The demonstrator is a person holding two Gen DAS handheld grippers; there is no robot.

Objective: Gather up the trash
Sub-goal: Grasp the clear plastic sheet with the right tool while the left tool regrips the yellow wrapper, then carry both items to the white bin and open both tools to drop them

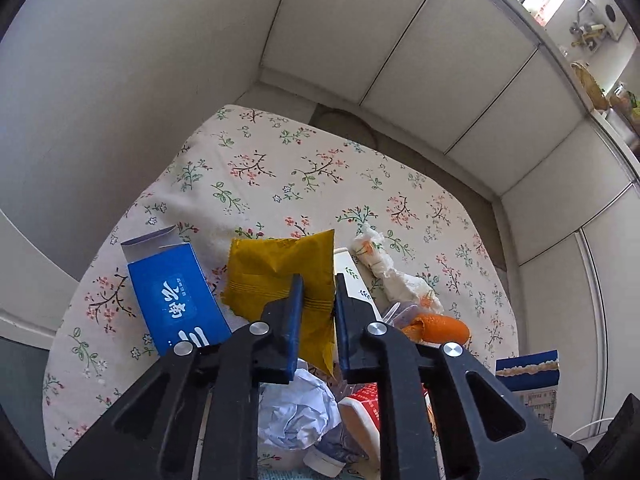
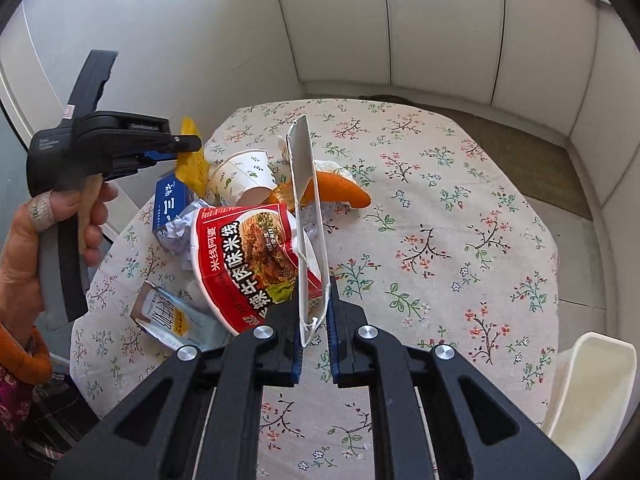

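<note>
My left gripper is shut on a yellow snack packet and holds it above the floral tablecloth; in the right wrist view the left gripper holds that packet over the trash pile. My right gripper is shut on the edge of a white paper bag standing upright. Beside the bag lie a red noodle cup, a paper cup, orange peel, a blue box and crumpled paper.
A crumpled tissue lies right of the packet. A foil sachet lies at the table's near left. A white plastic chair stands at the right. White wall panels surround the table.
</note>
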